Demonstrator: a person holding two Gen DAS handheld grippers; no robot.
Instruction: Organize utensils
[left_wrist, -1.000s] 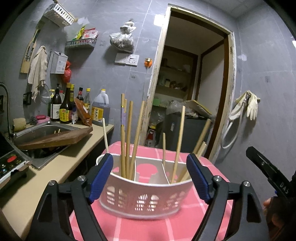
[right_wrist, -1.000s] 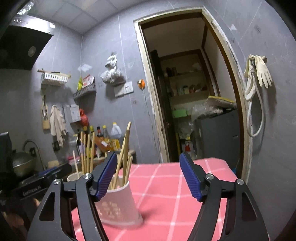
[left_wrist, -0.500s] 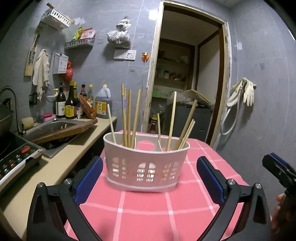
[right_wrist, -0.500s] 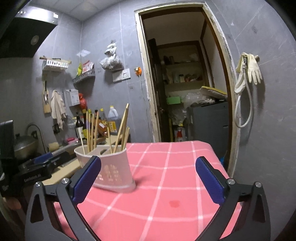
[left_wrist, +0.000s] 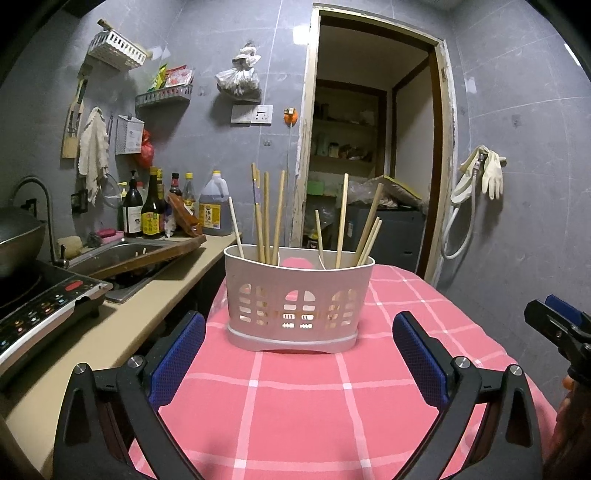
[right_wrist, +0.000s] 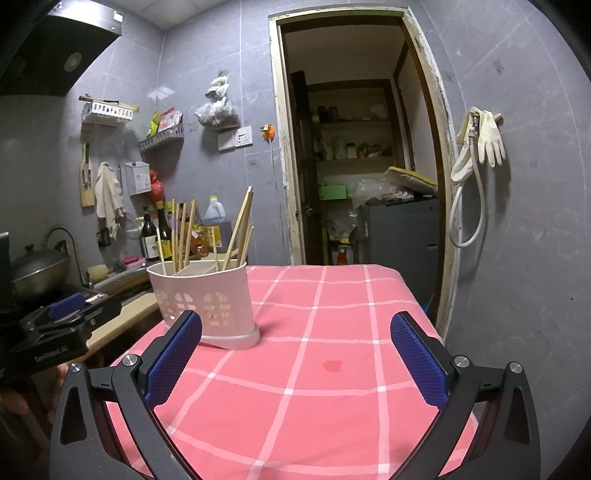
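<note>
Now both grippers (left_wrist: 299, 363) (right_wrist: 295, 363) level, fingers (left_wrist: 419, 360) apart.

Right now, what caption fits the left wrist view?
Open left gripper faces a white holder of chopsticks on a pink checked tablecloth.

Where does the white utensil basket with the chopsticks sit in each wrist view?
Left wrist: the white utensil basket stands centre frame on the pink checked tablecloth, straight ahead.
Right wrist: the basket sits left of centre, near the cloth's left edge.
Shared landmark: the open doorway behind the table.
</note>
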